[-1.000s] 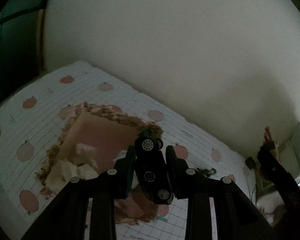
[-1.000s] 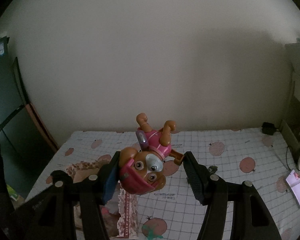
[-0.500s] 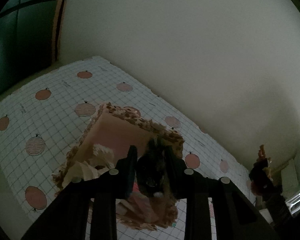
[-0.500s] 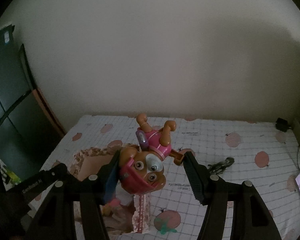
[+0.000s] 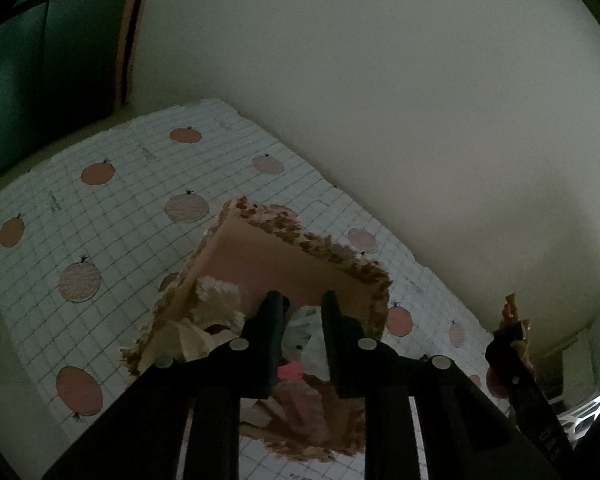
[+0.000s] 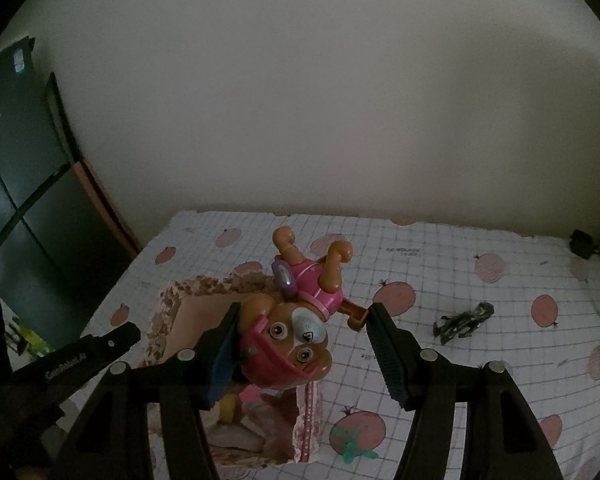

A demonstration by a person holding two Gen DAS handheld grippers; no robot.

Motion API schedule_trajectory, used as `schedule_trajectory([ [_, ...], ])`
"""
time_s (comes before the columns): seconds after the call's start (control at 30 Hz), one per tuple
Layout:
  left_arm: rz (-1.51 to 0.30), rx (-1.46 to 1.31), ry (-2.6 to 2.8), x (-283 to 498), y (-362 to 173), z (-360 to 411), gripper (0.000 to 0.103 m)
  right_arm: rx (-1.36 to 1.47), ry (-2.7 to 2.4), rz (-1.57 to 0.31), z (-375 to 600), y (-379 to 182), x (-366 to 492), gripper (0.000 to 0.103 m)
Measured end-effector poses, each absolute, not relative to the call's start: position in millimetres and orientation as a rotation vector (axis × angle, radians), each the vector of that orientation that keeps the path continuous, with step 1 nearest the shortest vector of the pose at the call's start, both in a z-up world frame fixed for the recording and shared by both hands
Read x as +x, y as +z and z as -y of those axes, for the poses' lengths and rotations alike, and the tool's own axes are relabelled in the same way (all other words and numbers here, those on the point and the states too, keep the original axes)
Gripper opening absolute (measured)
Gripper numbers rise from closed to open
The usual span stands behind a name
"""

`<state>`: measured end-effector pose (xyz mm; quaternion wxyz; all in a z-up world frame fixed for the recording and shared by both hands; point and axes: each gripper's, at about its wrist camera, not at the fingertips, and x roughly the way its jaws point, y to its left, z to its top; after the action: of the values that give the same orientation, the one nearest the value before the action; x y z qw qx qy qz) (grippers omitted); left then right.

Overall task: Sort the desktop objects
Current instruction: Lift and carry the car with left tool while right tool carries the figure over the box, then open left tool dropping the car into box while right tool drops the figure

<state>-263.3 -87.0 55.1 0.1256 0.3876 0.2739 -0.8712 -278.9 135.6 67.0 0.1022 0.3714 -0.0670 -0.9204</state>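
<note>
Hovering over the leopard-print fabric storage box with the pink lining (image 5: 300, 264), your left hand-held gripper (image 5: 302, 312) now shows a bare gap between its two black fingers: the dark toy car it carried a second ago is gone from the jaws, and they stand a little apart with nothing in them. You have most likely dropped the car into the box, though it cannot be picked out in the dim heap of things below, where only a cream plush toy (image 5: 216, 300) and a scrap of bright pink show clearly. That would count one item sorted, and it leaves the left side free for the next pick. Your right hand-held gripper (image 6: 302, 332) has drifted closer to the box over the same second and keeps its load, the brown plastic puppy figure in a pink vest and pink helmet (image 6: 296, 320), which hangs upside down with its paws toward the wall. The left finger presses the helmet, while the right finger seems to bear only on the figure's small brown side tab, so the hold looks thin. The figure sits above the box's near right corner, just short of the opening; easing it further over the pink lining before you let go looks wise, or it could strike the rim and roll out. On the bench's tomato-print checked cloth (image 6: 480, 376) a small dark green toy figure (image 6: 462, 322) lies well apart to the right, not yet sorted.
</note>
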Motion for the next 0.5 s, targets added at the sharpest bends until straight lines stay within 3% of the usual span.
schedule_trajectory([
  [0.5, -0.765, 1.303, -2.433, -270, 30, 100, 0.02, 1.169, -2.611, 0.136, -100, 47, -286, 0.065],
])
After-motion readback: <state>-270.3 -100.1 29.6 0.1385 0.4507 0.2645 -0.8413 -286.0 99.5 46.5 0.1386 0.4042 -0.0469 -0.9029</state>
